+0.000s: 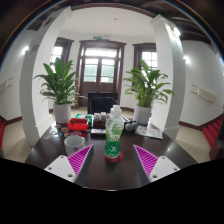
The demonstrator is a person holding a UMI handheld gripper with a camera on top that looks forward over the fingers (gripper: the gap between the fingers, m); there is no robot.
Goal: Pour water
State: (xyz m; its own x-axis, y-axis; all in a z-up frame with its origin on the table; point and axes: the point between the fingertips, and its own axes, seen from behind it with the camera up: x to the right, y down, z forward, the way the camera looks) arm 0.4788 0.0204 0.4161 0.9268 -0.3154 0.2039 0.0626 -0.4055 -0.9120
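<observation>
Nearest the camera: the two fingers of the gripper (112, 163), each with a magenta pad (80, 158) on its inner face, reaching forward over a dark round table (150, 172); the fingers stand spread wide apart, gripping nothing; the gap between them is clearly open on both sides of what stands ahead.

Water bottle (115, 132): clear plastic, green label band, light cap; upright on the table, between the fingers and slightly beyond their tips; its base sits on a small red object (113, 156), whose nature I cannot tell; no finger touches the bottle.

Cup (74, 145): pale, translucent, upright, open mouth up; stands on the table to the left of the bottle, just beyond the left finger's tip; apart from the bottle; contents cannot be told.

Further back on the table: a cluster of small items including red ones (78, 125) behind the cup; a dark monitor-like object (102, 102) behind the bottle; a pale flat item (151, 131) to the right of the bottle, identity unclear.

Room beyond: two large potted plants, one on the left (60, 88) and one on the right (148, 88), flanking a window or glazed door (101, 66) in the far wall; white walls and ceiling.
</observation>
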